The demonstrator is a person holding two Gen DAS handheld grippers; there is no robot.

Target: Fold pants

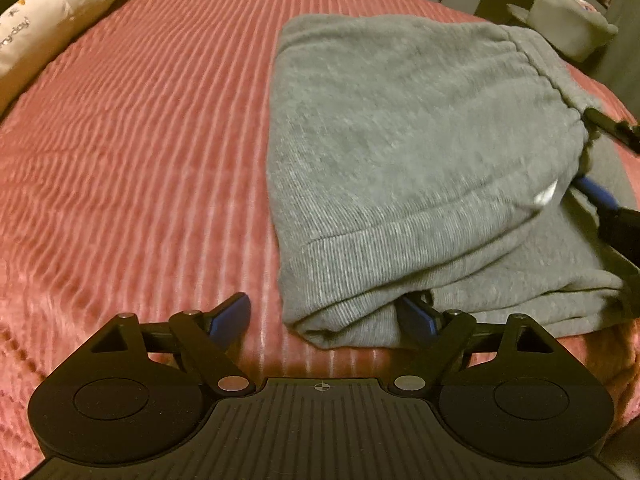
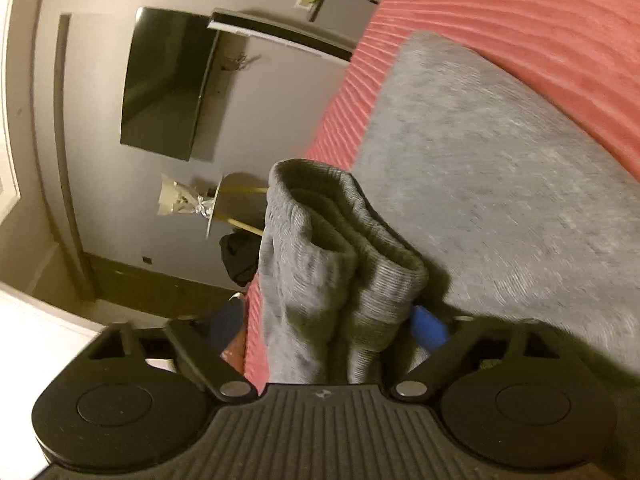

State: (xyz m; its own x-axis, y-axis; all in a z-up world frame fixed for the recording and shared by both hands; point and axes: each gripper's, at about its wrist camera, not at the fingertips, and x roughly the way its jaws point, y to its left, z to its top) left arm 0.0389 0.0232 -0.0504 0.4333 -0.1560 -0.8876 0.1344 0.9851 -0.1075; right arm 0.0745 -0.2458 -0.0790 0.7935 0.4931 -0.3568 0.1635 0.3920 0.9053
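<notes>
Grey pants lie folded on the red ribbed bedspread. My left gripper is open at the stack's near corner. Its right pad is tucked under the top fold; its left pad rests on bare bedspread, apart from the cloth. At the right side of the stack my right gripper straddles the waistband edge. In the right wrist view the layered edge of the pants stands between the right gripper's jaws. One pad touches the cloth; the other shows a gap.
A white plush pillow lies at the bed's far left corner. A pale round object and dark furniture stand beyond the far right edge. Past the bed's side are a wall-mounted dark screen, a small gold-legged table and floor.
</notes>
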